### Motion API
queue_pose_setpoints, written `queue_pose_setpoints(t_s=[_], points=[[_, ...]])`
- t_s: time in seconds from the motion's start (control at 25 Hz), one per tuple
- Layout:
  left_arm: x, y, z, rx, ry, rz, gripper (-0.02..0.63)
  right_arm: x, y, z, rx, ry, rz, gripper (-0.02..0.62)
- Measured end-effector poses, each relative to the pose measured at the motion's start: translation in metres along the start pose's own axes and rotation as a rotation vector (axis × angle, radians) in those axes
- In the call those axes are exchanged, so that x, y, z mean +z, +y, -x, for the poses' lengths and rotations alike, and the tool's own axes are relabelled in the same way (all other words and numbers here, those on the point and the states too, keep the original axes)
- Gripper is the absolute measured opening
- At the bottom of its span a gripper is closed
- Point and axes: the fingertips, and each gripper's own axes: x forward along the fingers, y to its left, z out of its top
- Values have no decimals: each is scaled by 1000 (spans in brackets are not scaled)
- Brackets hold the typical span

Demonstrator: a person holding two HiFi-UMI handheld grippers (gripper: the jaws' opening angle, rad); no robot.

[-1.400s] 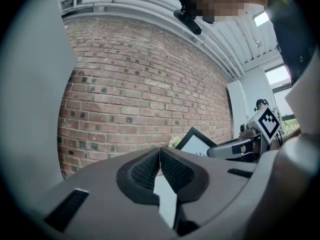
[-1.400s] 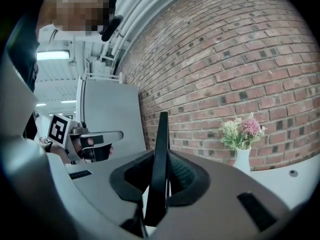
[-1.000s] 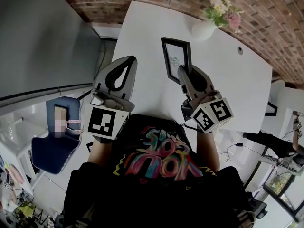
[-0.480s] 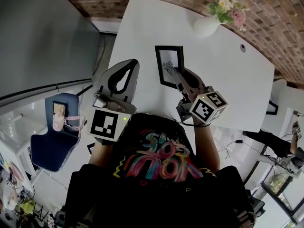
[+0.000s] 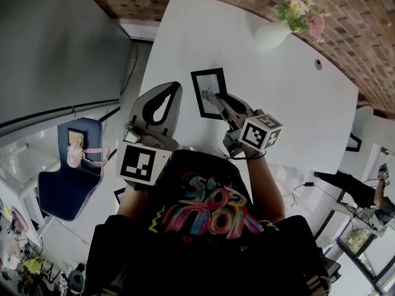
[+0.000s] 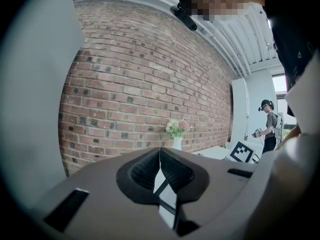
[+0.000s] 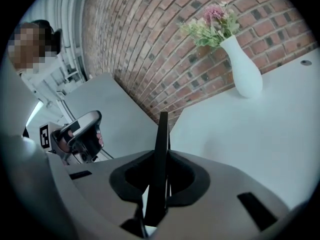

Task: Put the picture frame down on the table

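**Desk:** What are the fingers doing?

**Photographer:** The right gripper (image 5: pixel 217 98) has its fingers (image 7: pixel 187 176) clenched on the near edge of the black picture frame (image 5: pixel 208 91), parted only by the frame's thickness. The right gripper view shows the frame edge-on, rising as a thin dark bar between the two pads. The left gripper (image 6: pixel 160 154) holds nothing: its fingers (image 6: pixel 142 171) meet at the tips, and only a sliver of pale surface shows in the gap below them.

**Desk:** And where is the frame?

**Photographer:** It is over the near left part of the white worktop (image 5: pixel 296 91), reaching away from the right gripper towards the far side. The left gripper is just to its left, apart from it. A white vase (image 7: pixel 243 69) of flowers stands well beyond it at the far edge, against the brick wall (image 6: pixel 140 84).

**Desk:** Anything unclear?

**Photographer:** No view settles whether the frame's far edge touches the worktop. The print inside is too small to read, and the fingers cover the frame's near edge.
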Motion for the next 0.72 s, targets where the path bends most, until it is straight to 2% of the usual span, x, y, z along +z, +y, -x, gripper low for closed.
queue_pose_setpoints(t_s=[0.24,0.72], points=[[-5,3,4,15,8,8,25,-24,-12,-21,1,73,-23,81],[-15,15,16,40,7,26,25,-57,-20,-40,6,138,-98,81]])
